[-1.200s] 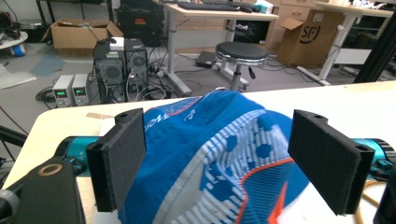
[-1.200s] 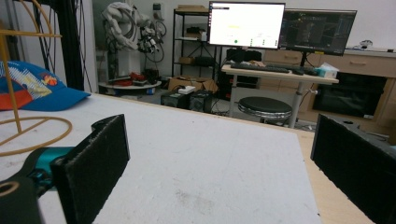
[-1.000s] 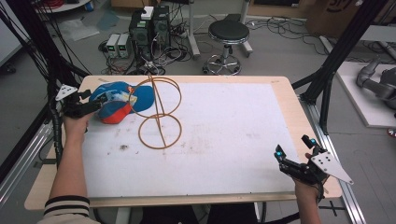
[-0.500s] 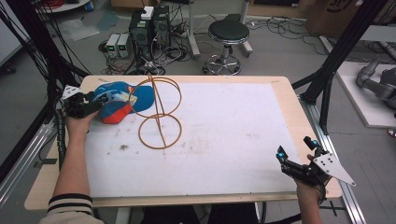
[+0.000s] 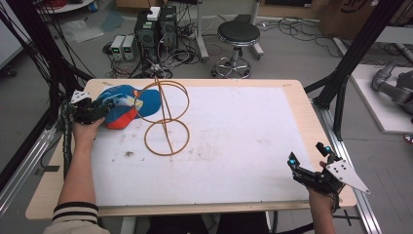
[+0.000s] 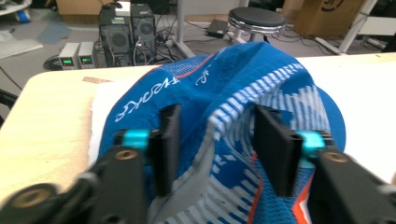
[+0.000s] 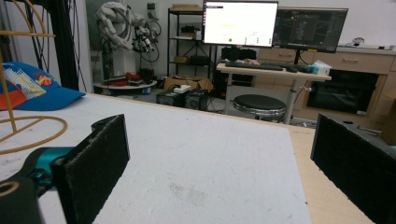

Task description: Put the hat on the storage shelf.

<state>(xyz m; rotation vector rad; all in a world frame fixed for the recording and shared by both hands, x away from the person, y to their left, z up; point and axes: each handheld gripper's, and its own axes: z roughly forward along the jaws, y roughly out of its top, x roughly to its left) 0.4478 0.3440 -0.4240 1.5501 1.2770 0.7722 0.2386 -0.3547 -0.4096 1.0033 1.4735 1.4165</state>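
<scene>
A blue cap (image 5: 122,105) with white stripes and an orange patch lies at the table's far left, beside a gold wire stand (image 5: 165,117) made of two hoops on a rod. My left gripper (image 5: 103,108) is shut on the cap's near side. In the left gripper view its jaws pinch a bunched ridge of the cap (image 6: 233,79), with my left gripper (image 6: 218,121) pressed into the fabric. My right gripper (image 5: 307,155) rests open at the front right corner, holding nothing. The right gripper view looks across my right gripper (image 7: 219,140) to the cap (image 7: 28,88) and the stand (image 7: 23,126) far off.
A white mat (image 5: 243,136) covers most of the wooden table (image 5: 302,112). A black stool (image 5: 237,36) and computer boxes (image 5: 156,24) stand on the floor beyond the far edge. Black frame posts (image 5: 350,63) rise at the right.
The left gripper has shifted slightly against the cap's side. The right hand has barely moved near the front edge.
</scene>
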